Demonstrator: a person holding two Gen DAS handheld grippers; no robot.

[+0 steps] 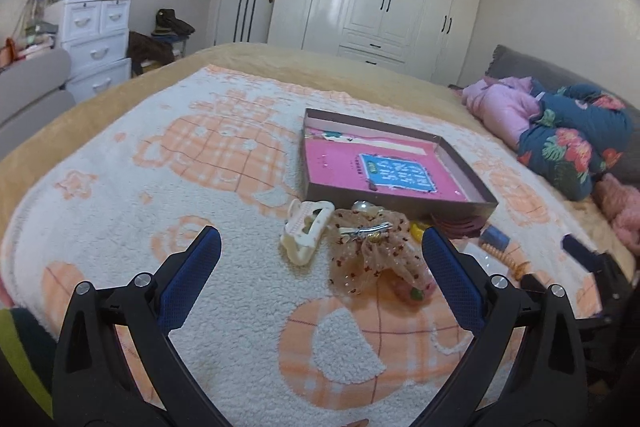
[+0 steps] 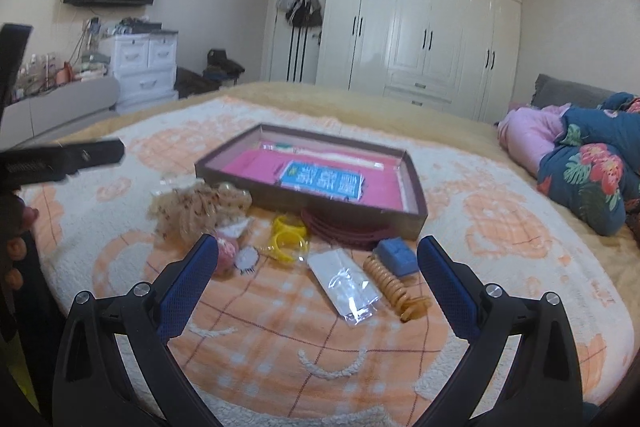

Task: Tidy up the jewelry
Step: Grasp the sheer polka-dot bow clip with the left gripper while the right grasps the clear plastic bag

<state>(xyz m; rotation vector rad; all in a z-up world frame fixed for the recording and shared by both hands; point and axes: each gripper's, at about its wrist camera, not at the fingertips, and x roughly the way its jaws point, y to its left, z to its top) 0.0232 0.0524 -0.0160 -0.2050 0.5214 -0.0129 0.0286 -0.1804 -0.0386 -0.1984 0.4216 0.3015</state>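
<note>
**Insp. A:** Status of the tongs?

**Insp. B:** Left tongs (image 1: 322, 255) spread wide, nothing between the pads, hovering over the blanket (image 1: 120, 227) on the bed. Right tongs (image 2: 318, 261) likewise spread and empty. Neither touches any item.

**A:** Where's the jewelry?

**B:** Loose pile on the blanket, just in front of the box's near wall. Shallow box (image 1: 400, 201) sits approx. mid-blanket, open side up, pink lining w/ a blue card inside; I judge it's the destination. Ahead of the left tongs: cream claw clip (image 1: 304, 235) touching a beige mesh bow (image 1: 368, 251) w/ a metal clip lying on it. Ahead of the right tongs: yellow bangles (image 2: 290, 235), clear plastic packet (image 2: 346, 285), orange spiral hair tie (image 2: 390, 283), small blue box (image 2: 396, 255), all close together. Dark red hoops (image 2: 340, 227) lie against the box wall.

**A:** Why that layout?

**B:** Judgement only: items are grouped beside the box so each pick needs a short carry. Each pair of tongs faces its own half of the pile, so the work splits left/right.

**A:** Progress?

**B:** Early, I'd say. Can't make out any loose pieces in the box. Risk: the bow's mesh may snag the claw clip on lifting.
</note>
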